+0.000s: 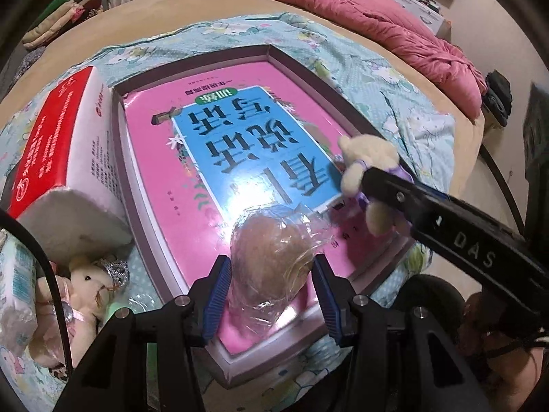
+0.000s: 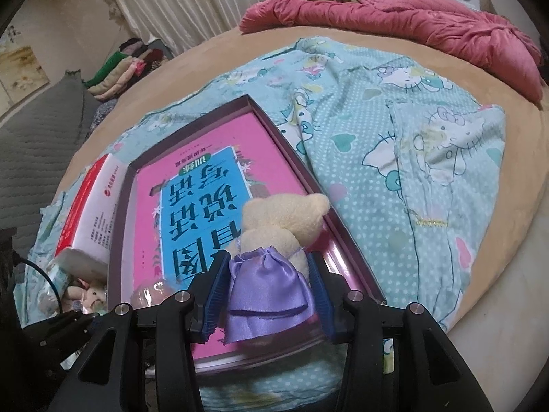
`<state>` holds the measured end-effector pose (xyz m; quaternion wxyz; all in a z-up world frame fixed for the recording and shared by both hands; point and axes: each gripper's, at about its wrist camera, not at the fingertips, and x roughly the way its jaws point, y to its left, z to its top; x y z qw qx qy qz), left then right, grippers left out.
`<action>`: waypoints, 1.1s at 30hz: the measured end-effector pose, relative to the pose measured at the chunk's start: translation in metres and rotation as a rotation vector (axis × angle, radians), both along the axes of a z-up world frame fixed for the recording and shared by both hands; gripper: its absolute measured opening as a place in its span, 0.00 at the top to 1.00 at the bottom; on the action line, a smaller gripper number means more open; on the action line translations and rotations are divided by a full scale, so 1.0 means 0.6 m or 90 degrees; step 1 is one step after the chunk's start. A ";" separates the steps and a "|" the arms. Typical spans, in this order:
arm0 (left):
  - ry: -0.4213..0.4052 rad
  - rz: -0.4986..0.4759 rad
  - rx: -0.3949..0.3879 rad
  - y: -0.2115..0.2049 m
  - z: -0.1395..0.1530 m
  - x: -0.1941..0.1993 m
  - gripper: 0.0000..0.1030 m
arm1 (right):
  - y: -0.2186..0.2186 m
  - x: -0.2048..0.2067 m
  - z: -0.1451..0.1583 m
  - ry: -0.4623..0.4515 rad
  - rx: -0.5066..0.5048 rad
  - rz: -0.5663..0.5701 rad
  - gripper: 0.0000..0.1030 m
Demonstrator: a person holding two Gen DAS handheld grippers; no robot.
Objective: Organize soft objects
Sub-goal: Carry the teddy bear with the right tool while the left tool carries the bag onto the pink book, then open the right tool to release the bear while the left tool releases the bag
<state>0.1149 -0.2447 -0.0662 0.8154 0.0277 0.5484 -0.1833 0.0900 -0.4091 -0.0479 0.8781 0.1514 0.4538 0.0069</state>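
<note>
My left gripper (image 1: 271,274) is shut on a brown soft ball wrapped in clear plastic (image 1: 271,250), held low over the near end of a pink book (image 1: 154,158). The book lies in a shallow purple-rimmed box (image 1: 295,65). My right gripper (image 2: 267,278) is shut on a cream teddy bear in a purple satin dress (image 2: 284,219), gripped at the dress, over the box's right side. In the left wrist view that bear (image 1: 370,151) hangs from the right gripper (image 1: 374,175) at the book's right edge. The wrapped ball (image 2: 151,293) shows at the lower left of the right wrist view.
A red-and-white carton (image 1: 61,130) stands against the box's left side. Below it lies a second small bear with a silver crown (image 1: 89,285). Everything rests on a turquoise cartoon-print blanket (image 2: 411,171) on a tan bed. A pink quilt (image 2: 411,24) lies at the far edge, folded clothes (image 1: 61,17) beyond.
</note>
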 end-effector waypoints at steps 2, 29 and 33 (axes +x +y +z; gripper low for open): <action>-0.001 0.011 0.005 0.004 0.000 0.007 0.52 | 0.001 0.000 -0.001 0.003 -0.004 -0.001 0.52; -0.002 0.016 0.025 0.013 0.002 -0.001 0.40 | -0.008 -0.009 0.015 -0.025 -0.008 -0.029 0.49; -0.012 0.009 0.022 0.014 0.010 -0.009 0.38 | -0.007 -0.011 0.019 -0.035 -0.011 -0.028 0.43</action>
